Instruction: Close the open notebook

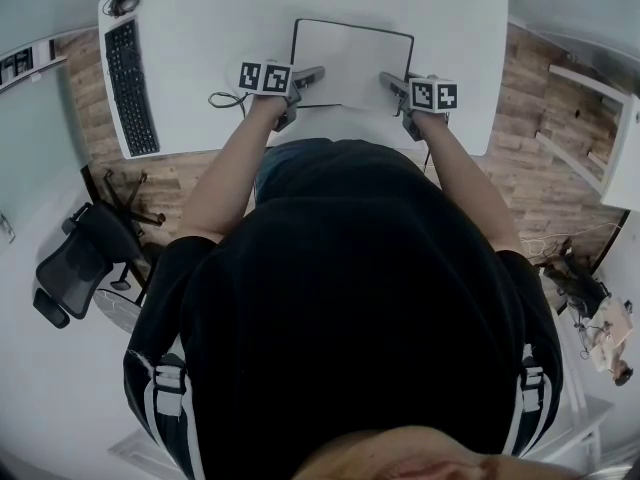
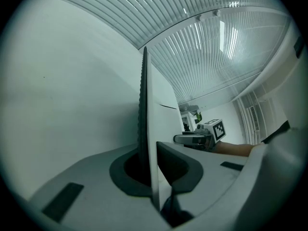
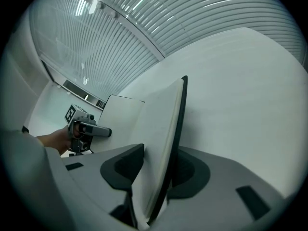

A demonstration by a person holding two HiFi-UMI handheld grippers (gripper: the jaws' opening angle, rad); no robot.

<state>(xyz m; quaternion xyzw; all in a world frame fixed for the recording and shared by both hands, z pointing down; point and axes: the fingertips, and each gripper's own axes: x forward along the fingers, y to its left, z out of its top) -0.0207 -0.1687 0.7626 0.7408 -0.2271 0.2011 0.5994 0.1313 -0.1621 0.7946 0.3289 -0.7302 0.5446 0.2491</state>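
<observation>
The notebook [image 1: 350,63] lies open on the white desk [image 1: 200,28], straight in front of the person, with a keyboard [image 1: 130,88] well off to its left. The left gripper [image 1: 315,74] is almost closed and pinches the notebook's left edge, dark cover and pages together. The right gripper [image 1: 388,80] has its jaws spread wide. The notebook's right edge stands between them, but the pads do not press on it. The danger probably lies on that side. With nothing clamping it, the right half could slip out of the jaws, or loose pages could fan and get creased when one half is swung over the other. If the left gripper pulls sideways while folding, the whole notebook may skid across the smooth desk instead of closing squarely.
</observation>
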